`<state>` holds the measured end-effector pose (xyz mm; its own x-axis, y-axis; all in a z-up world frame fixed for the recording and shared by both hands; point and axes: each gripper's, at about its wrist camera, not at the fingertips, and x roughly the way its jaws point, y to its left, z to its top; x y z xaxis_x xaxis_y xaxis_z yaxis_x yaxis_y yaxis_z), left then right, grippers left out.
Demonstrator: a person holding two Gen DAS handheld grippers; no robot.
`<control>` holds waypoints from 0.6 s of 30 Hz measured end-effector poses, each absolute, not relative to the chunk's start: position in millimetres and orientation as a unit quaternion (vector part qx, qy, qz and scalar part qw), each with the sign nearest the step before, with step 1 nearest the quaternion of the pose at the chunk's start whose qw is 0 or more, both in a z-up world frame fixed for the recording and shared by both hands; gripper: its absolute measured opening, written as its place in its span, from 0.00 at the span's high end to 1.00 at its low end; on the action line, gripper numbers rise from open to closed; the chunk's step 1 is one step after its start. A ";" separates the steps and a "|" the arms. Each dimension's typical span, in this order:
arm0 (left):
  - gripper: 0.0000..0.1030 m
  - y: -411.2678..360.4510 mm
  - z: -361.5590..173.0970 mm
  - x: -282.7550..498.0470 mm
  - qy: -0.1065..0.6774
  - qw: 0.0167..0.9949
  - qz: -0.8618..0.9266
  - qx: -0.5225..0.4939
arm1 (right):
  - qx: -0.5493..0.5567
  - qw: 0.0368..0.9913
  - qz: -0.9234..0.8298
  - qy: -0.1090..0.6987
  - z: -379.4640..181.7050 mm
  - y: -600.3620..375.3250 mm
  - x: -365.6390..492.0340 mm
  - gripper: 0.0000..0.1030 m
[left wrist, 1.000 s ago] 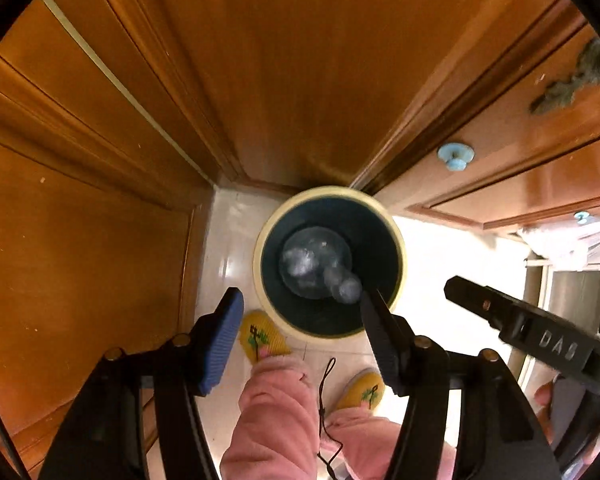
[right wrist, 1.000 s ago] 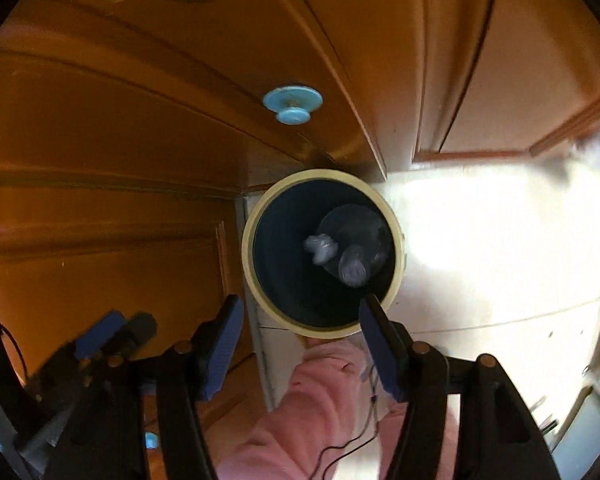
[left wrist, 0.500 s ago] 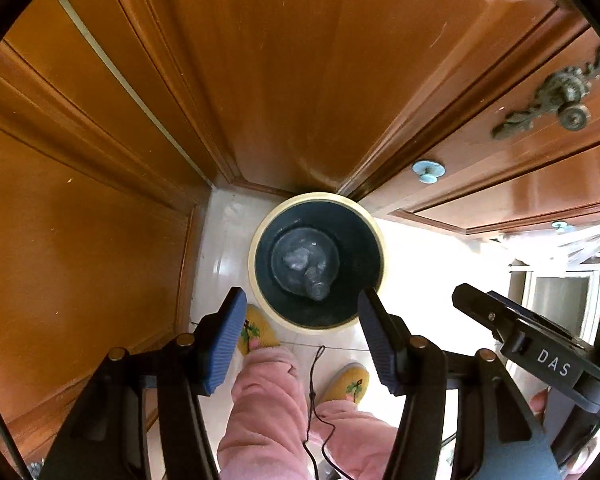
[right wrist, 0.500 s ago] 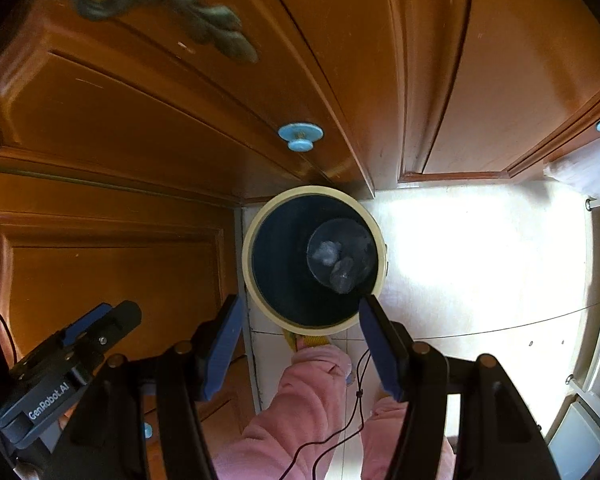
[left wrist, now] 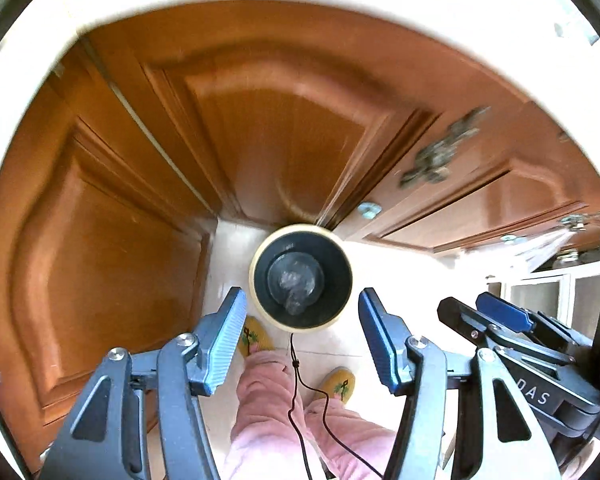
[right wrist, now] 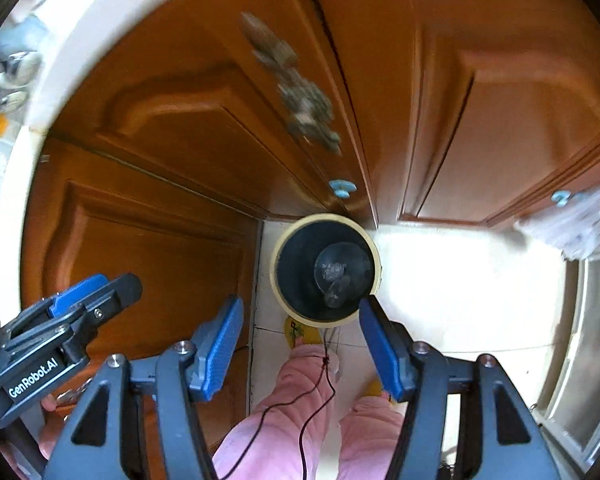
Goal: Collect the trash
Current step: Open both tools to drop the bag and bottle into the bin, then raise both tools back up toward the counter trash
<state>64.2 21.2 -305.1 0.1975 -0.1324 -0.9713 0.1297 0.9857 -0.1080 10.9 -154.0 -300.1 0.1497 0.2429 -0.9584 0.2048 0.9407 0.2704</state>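
Observation:
A cream-rimmed waste bin (left wrist: 256, 280) (right wrist: 278, 276) with a dark inside stands on the pale floor in the cabinet corner, far below both grippers. Crumpled greyish trash (left wrist: 294, 280) (right wrist: 334, 276) lies at its bottom. My left gripper (left wrist: 300, 296) points down over the bin, its jaws opening with nothing between the blue pads. My right gripper (right wrist: 300, 304) is beside it, open and empty too. Each shows in the other's view: the right one (left wrist: 500, 320) at the right edge, the left one (right wrist: 80, 296) at the left edge.
Brown wooden cabinet doors (left wrist: 120, 260) wrap the corner, with an ornate metal handle (left wrist: 440, 156) and blue knobs (right wrist: 342, 188). A white countertop edge (left wrist: 220, 4) shows above. A person's pink trouser legs (left wrist: 268, 408), yellow slippers (left wrist: 256, 338) and a thin cable (left wrist: 300, 380) are below the grippers.
Both grippers have risen well above the bin, which now looks much smaller. The countertop edge has come into view. The trash stays in the bin.

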 end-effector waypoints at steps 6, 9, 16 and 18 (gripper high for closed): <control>0.36 26.6 -230.9 47.1 0.587 0.805 -0.084 0.001 | 0.146 0.763 0.037 0.629 -237.8 -147.2 7.0 0.41; 0.36 33.2 -196.1 39.9 0.567 0.820 -0.083 -0.001 | 0.137 0.777 0.051 0.612 -207.3 -145.2 5.2 0.41; 0.33 46.9 -123.2 25.8 0.517 0.852 -0.076 -0.007 | 0.105 0.812 0.081 0.569 -122.2 -136.8 -0.9 0.41; 0.33 47.0 -103.7 23.5 0.501 0.862 -0.072 -0.010 | 0.094 0.821 0.088 0.556 -104.6 -137.3 -1.1 0.41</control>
<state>23.5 47.0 -103.7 0.4878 -0.1348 -0.8625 0.1146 0.9893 -0.0898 -1.1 -137.3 -104.6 0.3673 0.2490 -0.8962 -0.0394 0.9668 0.2525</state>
